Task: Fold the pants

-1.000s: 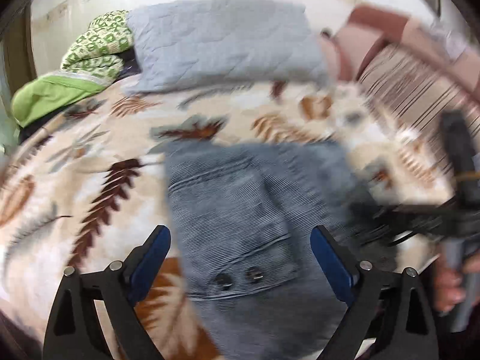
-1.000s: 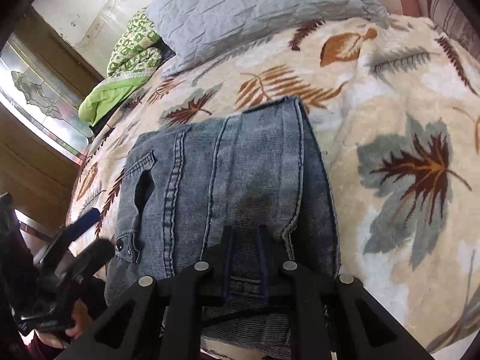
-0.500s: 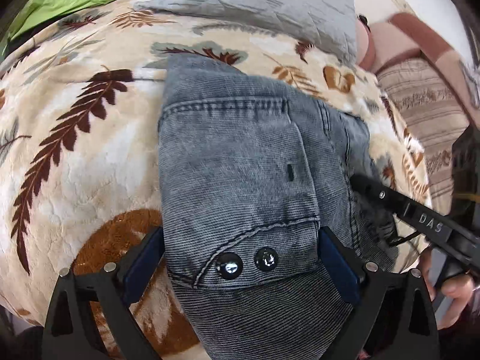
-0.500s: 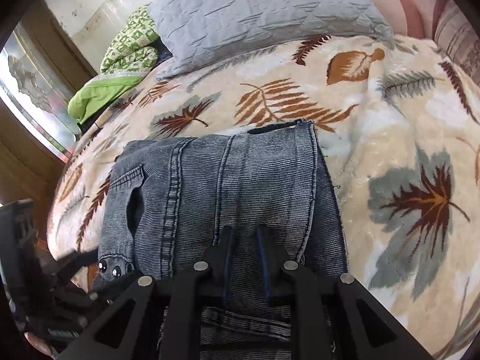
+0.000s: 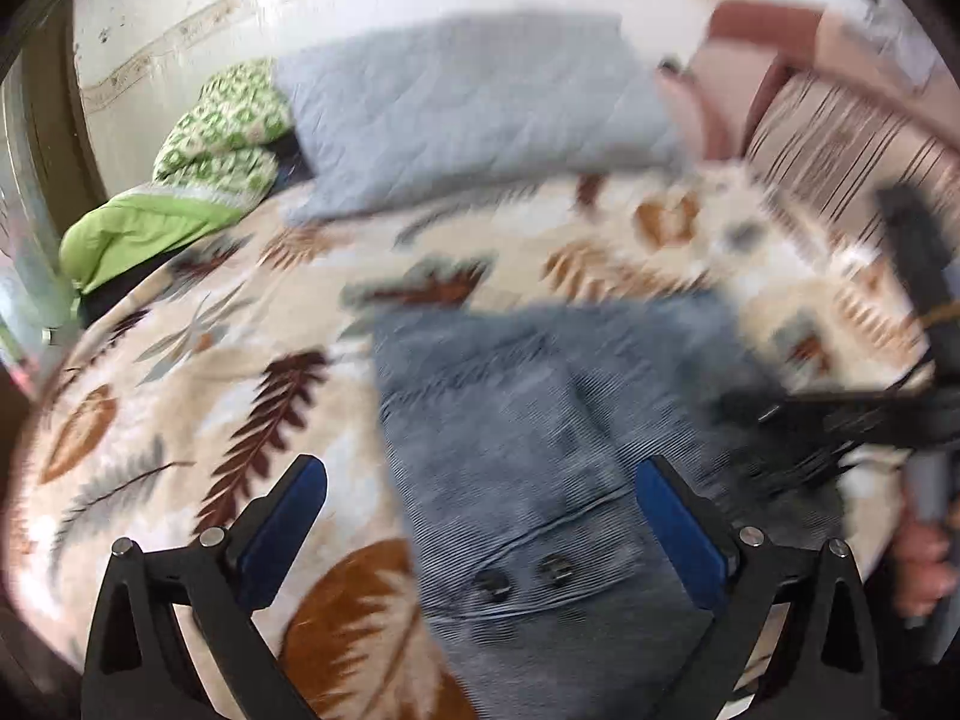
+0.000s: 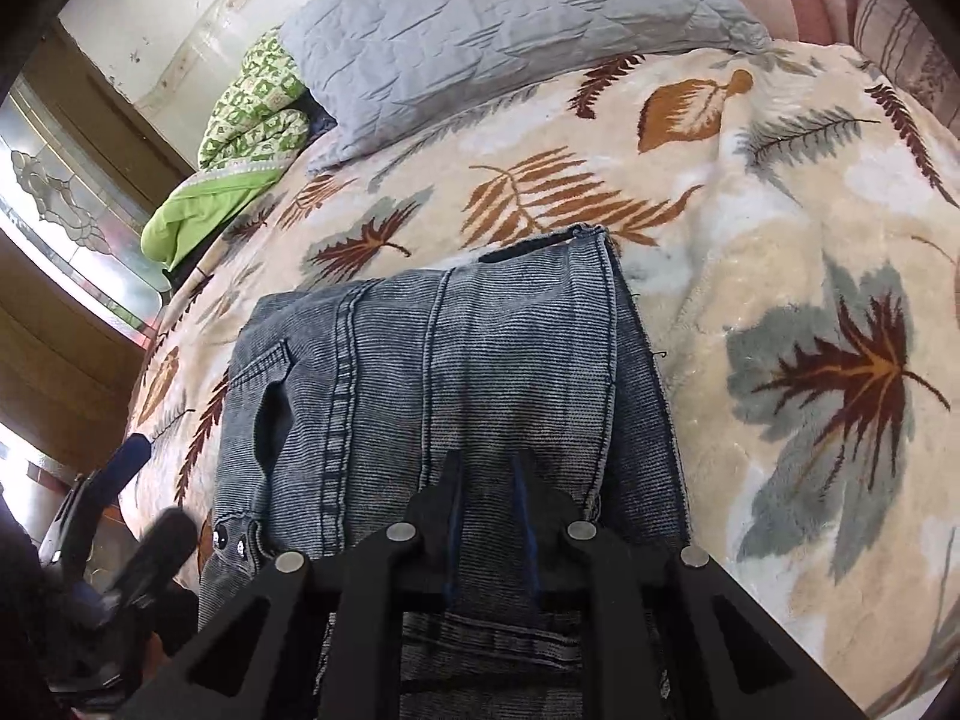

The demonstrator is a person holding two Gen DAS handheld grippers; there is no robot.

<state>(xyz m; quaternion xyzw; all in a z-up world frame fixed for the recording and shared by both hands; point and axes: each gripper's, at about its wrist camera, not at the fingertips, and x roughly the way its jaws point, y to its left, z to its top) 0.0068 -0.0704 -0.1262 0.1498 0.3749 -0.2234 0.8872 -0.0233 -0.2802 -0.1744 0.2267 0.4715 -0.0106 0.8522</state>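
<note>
The grey-blue denim pants (image 6: 432, 372) lie folded in a thick rectangle on the leaf-patterned blanket (image 6: 780, 240) near the bed's front edge. My right gripper (image 6: 489, 468) is shut on the near edge of the pants, with a fold of denim pinched between its pads. My left gripper (image 5: 480, 516) is open and empty, held above the pants' left side, where two dark buttons (image 5: 522, 576) show. The left wrist view is blurred. The left gripper also shows at the lower left of the right wrist view (image 6: 120, 516).
A grey quilted pillow (image 6: 510, 18) lies at the head of the bed. A green patterned quilt (image 6: 240, 138) is bundled at the far left, beside a wooden frame with glass (image 6: 60, 198). Pink and striped bedding (image 5: 828, 120) lies at the right.
My left gripper has lifted back up and away from the pants after dipping close to the buttons. The right gripper has stayed shut on the pants' edge.
</note>
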